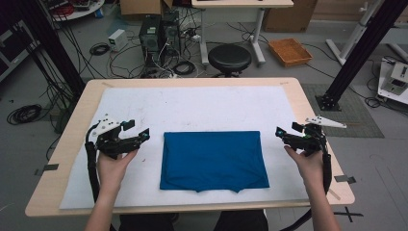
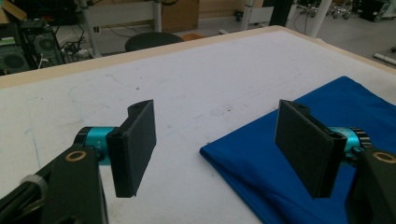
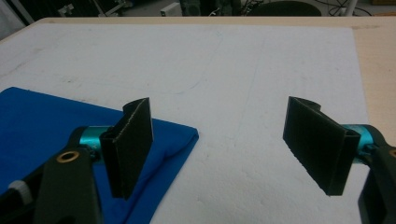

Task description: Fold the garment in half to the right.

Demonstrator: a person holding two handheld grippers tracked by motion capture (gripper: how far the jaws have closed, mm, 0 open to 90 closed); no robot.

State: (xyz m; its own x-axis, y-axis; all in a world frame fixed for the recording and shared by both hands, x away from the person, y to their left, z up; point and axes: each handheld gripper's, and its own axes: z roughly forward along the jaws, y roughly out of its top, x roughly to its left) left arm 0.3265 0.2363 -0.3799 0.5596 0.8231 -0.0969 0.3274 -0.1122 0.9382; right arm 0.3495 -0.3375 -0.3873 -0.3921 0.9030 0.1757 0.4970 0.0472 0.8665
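Both my grippers hover with jaws spread wide and nothing between them. Nearest me, my left gripper (image 1: 137, 132) sits just left of the folded blue cloth rectangle (image 1: 213, 160), and my right gripper (image 1: 285, 133) sits just right of it, neither touching the fabric. That cloth lies flat on the white padded mat (image 1: 192, 106) covering the light wooden worktop (image 1: 77, 125), toward its near edge. Farther off, on the floor beyond the worktop, stands a round black stool (image 1: 229, 57).
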